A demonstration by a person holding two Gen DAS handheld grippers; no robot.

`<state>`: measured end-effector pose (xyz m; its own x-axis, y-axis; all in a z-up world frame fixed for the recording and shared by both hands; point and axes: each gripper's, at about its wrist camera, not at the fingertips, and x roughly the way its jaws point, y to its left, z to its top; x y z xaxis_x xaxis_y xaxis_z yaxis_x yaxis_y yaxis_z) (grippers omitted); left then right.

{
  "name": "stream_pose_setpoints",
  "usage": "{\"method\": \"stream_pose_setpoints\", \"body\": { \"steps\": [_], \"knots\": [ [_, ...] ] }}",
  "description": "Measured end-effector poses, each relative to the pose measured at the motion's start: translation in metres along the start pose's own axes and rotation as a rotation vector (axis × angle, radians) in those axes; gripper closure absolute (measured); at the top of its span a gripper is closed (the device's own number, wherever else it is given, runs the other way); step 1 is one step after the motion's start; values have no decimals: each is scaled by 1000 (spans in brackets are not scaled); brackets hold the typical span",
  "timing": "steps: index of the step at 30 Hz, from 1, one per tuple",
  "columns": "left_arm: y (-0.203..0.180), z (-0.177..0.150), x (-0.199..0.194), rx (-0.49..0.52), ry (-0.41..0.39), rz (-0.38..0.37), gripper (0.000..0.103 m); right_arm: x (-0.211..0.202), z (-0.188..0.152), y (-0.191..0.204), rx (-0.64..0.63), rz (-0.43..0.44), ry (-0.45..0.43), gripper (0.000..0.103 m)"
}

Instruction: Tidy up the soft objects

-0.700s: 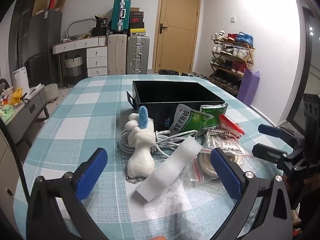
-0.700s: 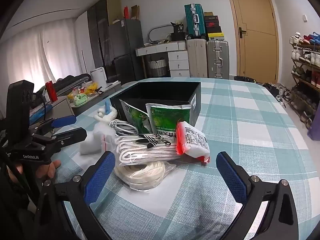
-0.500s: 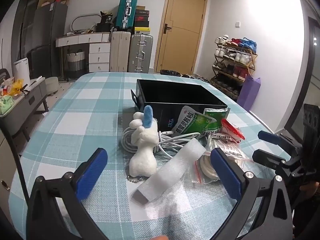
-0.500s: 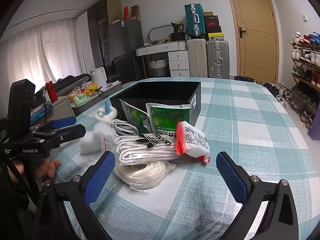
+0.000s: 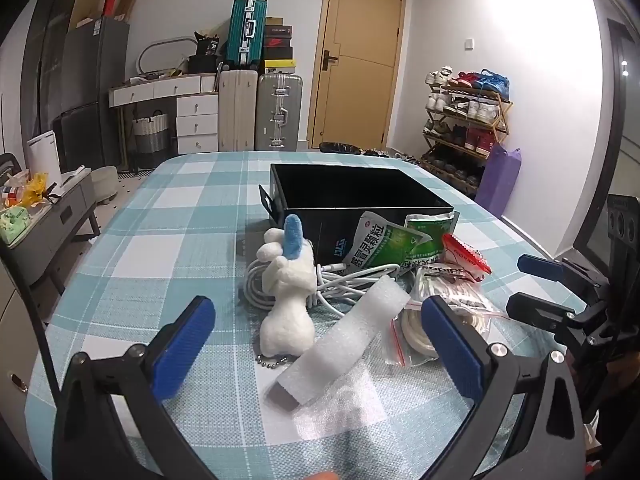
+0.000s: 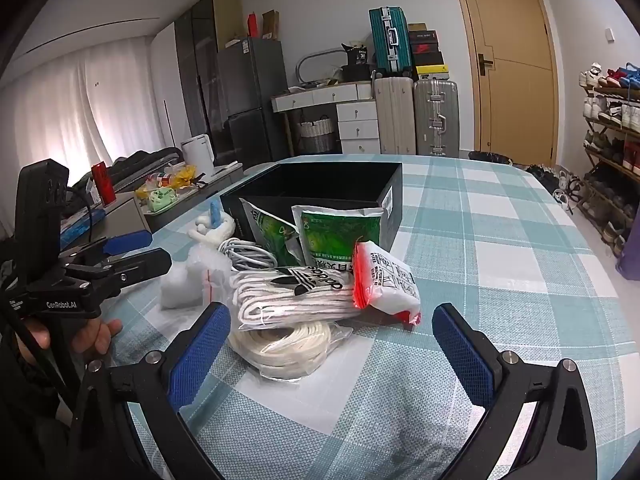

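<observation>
A pile of soft items lies in front of a black open box on the checked tablecloth. It holds a white plush toy with a blue ear, a white foam sheet, a coiled white cable, green sachets, a red-and-white packet and bagged white laces. My left gripper hovers open just short of the plush and foam. My right gripper hovers open just before the bagged laces. Nothing sits between either pair of fingers.
The table stretches far behind the box and to the right. Suitcases and drawers stand at the back wall beside a door, with a shoe rack at the right. A hand holds the left gripper.
The left wrist view has shifted slightly, with the pile sitting a bit higher and nearer the middle. The right gripper has kept still. Both stay open.
</observation>
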<state>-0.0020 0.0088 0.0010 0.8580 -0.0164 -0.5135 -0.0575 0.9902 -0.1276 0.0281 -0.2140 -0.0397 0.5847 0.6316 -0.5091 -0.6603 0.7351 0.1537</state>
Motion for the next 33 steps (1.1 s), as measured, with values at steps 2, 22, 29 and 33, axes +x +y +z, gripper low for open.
{"method": "stream_pose_setpoints", "body": {
  "steps": [2, 22, 29, 33],
  "knots": [
    [0, -1, 0, 0, -2, -1, 0, 0, 0, 0, 0, 0, 1, 0],
    [0, -1, -1, 11, 4, 5, 0, 1, 1, 0, 0, 0, 2, 0],
    [-1, -1, -1, 13, 4, 5, 0, 1, 1, 0, 0, 0, 2, 0],
    [0, -1, -2, 15, 3, 7, 0, 1, 1, 0, 1, -1, 2, 0]
  ]
}}
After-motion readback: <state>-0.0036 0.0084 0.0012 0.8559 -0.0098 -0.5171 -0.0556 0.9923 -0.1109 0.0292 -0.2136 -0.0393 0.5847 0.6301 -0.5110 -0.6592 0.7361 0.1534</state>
